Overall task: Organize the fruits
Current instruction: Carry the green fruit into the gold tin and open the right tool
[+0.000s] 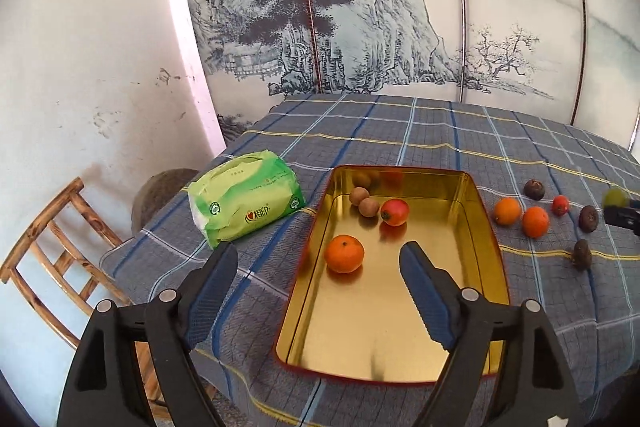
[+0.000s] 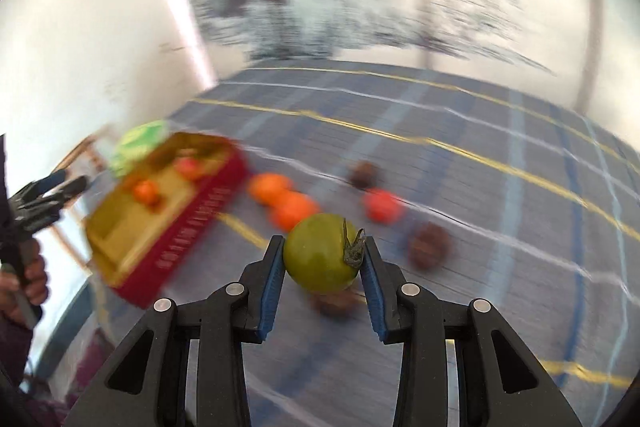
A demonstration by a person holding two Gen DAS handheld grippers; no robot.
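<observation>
On the worktop (image 1: 440, 131), under a blue plaid cloth, things run from left to right. First comes one green tissue pack (image 1: 246, 199). Next stands one gold tin tray (image 1: 486, 227) with red outer walls. Inside it lie one orange mandarin (image 1: 344, 253), two brown longans (image 1: 363, 201) touching each other at the far end, and one red tomato (image 1: 395, 212) just beside them. The left gripper (image 1: 320, 259) hangs over the tray's near end, its blue-padded fingers (image 1: 424, 291) spread wide with nothing between them.

To the right of the tray, on the cloth, sit two more mandarins (image 1: 521, 217), one small red tomato (image 1: 560, 205) and three dark brown fruits (image 1: 588, 219) spaced apart.

Farthest right, the right gripper (image 2: 322, 259) is above the cloth, its fingers (image 2: 274, 275) clamped on one green tomato (image 2: 318, 257). That fruit is round, smooth, yellowish green, with a dry dark stalk on its right side. The background in this view is blurred.
</observation>
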